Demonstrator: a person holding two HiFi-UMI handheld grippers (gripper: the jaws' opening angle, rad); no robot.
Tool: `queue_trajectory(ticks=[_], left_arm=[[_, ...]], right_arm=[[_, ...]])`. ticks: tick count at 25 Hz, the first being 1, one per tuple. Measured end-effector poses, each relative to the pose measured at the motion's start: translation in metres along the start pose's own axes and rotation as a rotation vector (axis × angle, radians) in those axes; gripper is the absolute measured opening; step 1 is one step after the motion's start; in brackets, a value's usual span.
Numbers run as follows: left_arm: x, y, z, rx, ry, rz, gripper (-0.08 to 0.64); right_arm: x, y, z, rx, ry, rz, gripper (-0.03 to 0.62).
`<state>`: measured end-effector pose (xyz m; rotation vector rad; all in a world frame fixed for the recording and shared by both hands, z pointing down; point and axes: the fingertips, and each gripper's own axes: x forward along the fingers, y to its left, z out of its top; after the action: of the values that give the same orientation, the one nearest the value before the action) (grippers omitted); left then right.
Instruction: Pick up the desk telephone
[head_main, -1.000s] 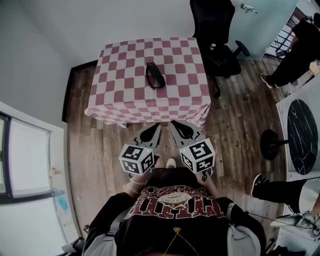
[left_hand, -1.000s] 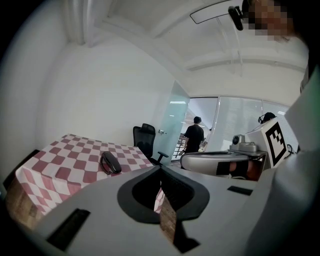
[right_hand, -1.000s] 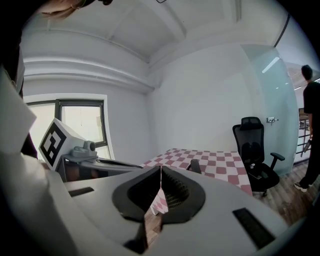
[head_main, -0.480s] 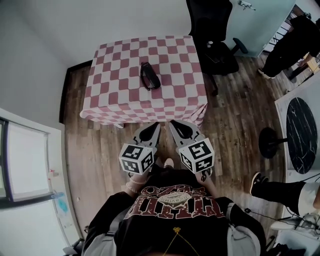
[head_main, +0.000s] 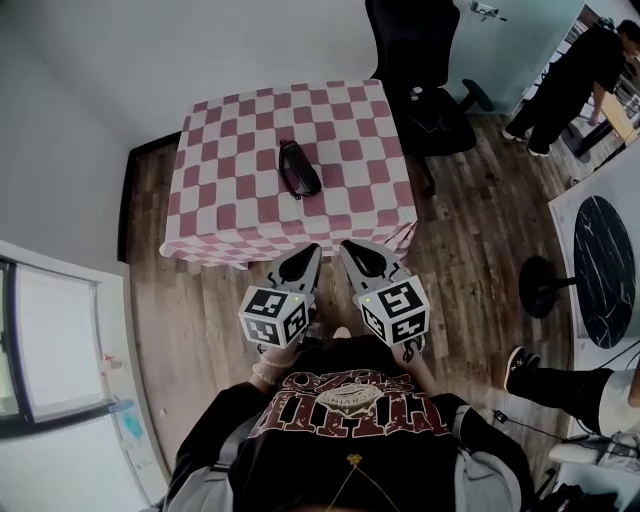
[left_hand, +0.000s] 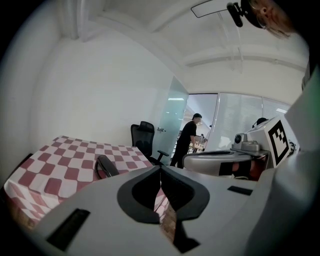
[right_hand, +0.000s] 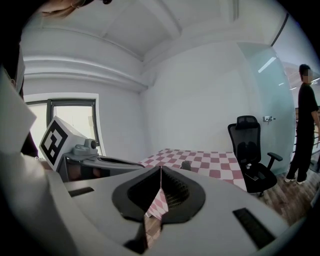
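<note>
Two grippers are held side by side above the wooden floor (head_main: 470, 230): the left gripper (head_main: 311, 248) and the right gripper (head_main: 346, 246). Each has its jaws closed tip to tip, with nothing between them. Close ahead of both stands one desk (head_main: 225, 215) under a pink-and-white checked cloth. One black desk telephone (head_main: 298, 168) lies near the desk's middle, ahead of the left gripper and well apart from it, with only bare cloth between. One black office chair (head_main: 425, 70) stands ahead-right of the right gripper, beside the desk. One person (head_main: 565, 75) stands far to the right.
</note>
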<state>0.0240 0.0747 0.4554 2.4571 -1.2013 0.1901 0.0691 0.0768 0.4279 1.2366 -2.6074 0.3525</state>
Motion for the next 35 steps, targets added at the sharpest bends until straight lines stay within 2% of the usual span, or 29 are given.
queue_trajectory(ticks=[17, 23, 35], left_arm=[[0.025, 0.076, 0.023, -0.002, 0.021, -0.03, 0.009], [0.035, 0.101, 0.028, 0.0, 0.03, -0.064, 0.009], [0.042, 0.128, 0.024, -0.003, 0.066, -0.1, 0.009]], right_arm=[[0.076, -0.014, 0.021, 0.016, 0.01, -0.057, 0.02], [0.103, -0.018, 0.027, 0.013, 0.014, -0.087, 0.02], [0.127, -0.019, 0.021, 0.044, 0.029, -0.139, 0.02]])
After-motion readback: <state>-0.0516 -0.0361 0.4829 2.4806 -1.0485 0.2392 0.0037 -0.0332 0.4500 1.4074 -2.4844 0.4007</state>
